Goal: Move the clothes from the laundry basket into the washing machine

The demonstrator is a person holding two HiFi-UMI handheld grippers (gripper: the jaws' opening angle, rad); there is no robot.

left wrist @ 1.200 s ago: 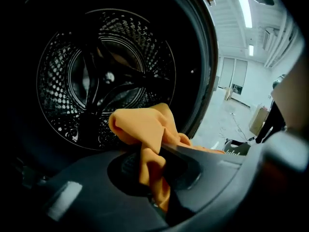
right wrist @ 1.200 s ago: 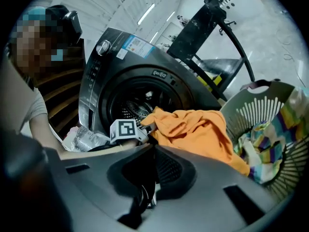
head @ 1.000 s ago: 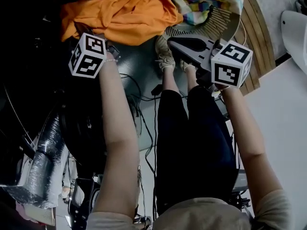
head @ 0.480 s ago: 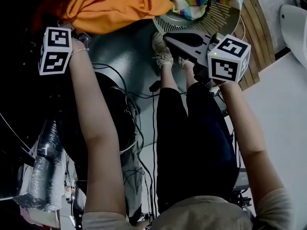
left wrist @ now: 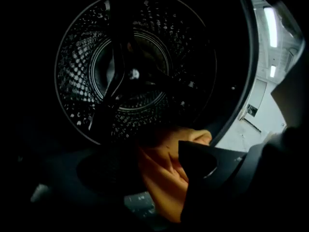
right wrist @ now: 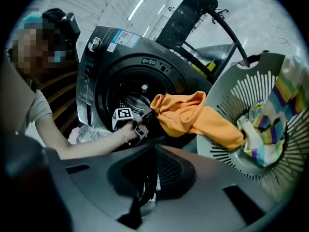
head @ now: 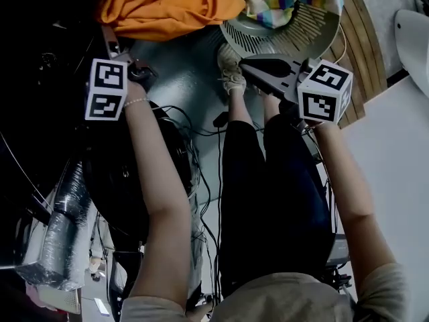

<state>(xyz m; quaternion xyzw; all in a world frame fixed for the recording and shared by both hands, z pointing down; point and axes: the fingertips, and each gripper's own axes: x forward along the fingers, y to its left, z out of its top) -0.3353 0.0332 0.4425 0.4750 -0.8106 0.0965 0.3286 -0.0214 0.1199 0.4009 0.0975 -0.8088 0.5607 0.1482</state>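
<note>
Washer: left tongs (opening) around orange garment

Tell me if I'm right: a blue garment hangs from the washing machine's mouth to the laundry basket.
Not blue: the garment is orange, as the right gripper view shows. It does hang from the washing machine's mouth to the laundry basket.

The washing machine drum is left clear in its upper and far parts. The lower right of its opening is blocked by the orange garment, by which the gap to the laundry basket at right is also spanned.
</note>
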